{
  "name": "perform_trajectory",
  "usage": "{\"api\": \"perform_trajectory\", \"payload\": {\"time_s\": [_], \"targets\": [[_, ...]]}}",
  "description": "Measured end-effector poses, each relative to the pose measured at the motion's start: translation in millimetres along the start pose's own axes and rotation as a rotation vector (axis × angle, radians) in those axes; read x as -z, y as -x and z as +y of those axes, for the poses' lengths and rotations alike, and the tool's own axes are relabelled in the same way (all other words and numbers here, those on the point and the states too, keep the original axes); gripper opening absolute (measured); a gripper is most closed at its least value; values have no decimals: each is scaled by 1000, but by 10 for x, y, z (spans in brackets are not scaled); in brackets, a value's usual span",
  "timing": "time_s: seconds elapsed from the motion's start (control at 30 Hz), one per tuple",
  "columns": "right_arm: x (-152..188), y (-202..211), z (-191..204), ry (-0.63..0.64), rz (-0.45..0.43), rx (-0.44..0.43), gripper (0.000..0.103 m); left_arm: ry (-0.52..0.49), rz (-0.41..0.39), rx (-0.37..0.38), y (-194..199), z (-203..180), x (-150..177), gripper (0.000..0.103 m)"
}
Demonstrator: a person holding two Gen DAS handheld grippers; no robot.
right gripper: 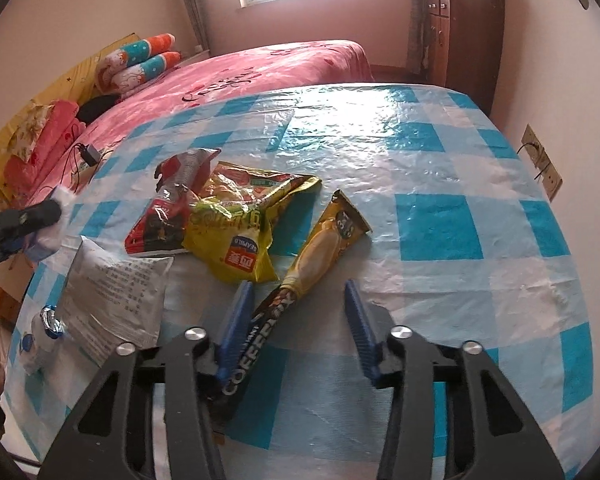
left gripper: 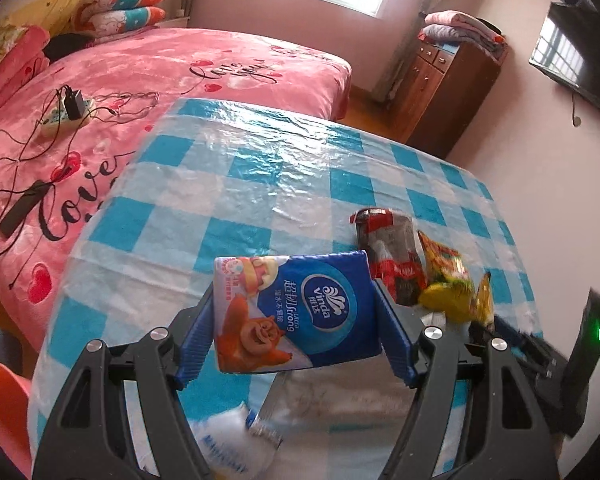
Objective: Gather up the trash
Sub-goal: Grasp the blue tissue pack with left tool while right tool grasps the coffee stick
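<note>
1. The coffee sachet [right gripper: 316,264], a long gold-and-black stick pack, lay flat on the checked worktop [right gripper: 440,216] with its long axis running from the near left, under the left finger of the right hand-held gripper [right gripper: 300,316], up and away to the right, its flared end [right gripper: 350,216] farthest from the camera.
2. The right hand-held gripper pointed steeply down over the sachet's near, printed half; its jaws stood partly spread, the left finger [right gripper: 236,320] touching or just overlapping the sachet's edge, the right finger [right gripper: 358,320] apart from it on bare cloth. The sachet was not yet pinched.
3. Judged from this layout, the sachet crossed the jaw gap at a slant, so a clean pinch across its narrow width would call for a shift to the left or a roll of the wrist.
4. The left hand-held gripper [left gripper: 296,316] pinched a blue tissue pack [left gripper: 292,312] across its width, lifted clear of the worktop; both fingers pressed its sides.
5. Beyond the sachet lay a yellow snack bag [right gripper: 228,232] overlapping a red wrapper [right gripper: 164,208]; a white printed pouch [right gripper: 116,292] lay to the left, near the worktop's edge.
6. The right hand was plainly nearer the sachet; the left was occupied.
</note>
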State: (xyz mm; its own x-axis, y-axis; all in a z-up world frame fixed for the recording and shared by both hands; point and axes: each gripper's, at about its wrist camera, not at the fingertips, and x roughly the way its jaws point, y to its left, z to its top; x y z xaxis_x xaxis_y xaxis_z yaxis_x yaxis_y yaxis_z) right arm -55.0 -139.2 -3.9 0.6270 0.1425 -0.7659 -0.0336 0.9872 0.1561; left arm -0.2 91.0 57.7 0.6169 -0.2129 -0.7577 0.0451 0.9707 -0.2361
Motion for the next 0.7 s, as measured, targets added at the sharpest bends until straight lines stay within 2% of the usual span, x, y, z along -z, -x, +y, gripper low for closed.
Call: {"api": "perform_trajectory", "payload": {"time_s": [0.13,0.33,0.7], "targets": [[5,12,-7,5,3,-11,28,-21,-1,-1,100,44,147,73],[16,39,-13,2,1,-58,19,-44,-20,-32,272,185,336,73],[109,112,40,-20,-2,-87,15,-49,-63,-125,521,526,534,73]]}}
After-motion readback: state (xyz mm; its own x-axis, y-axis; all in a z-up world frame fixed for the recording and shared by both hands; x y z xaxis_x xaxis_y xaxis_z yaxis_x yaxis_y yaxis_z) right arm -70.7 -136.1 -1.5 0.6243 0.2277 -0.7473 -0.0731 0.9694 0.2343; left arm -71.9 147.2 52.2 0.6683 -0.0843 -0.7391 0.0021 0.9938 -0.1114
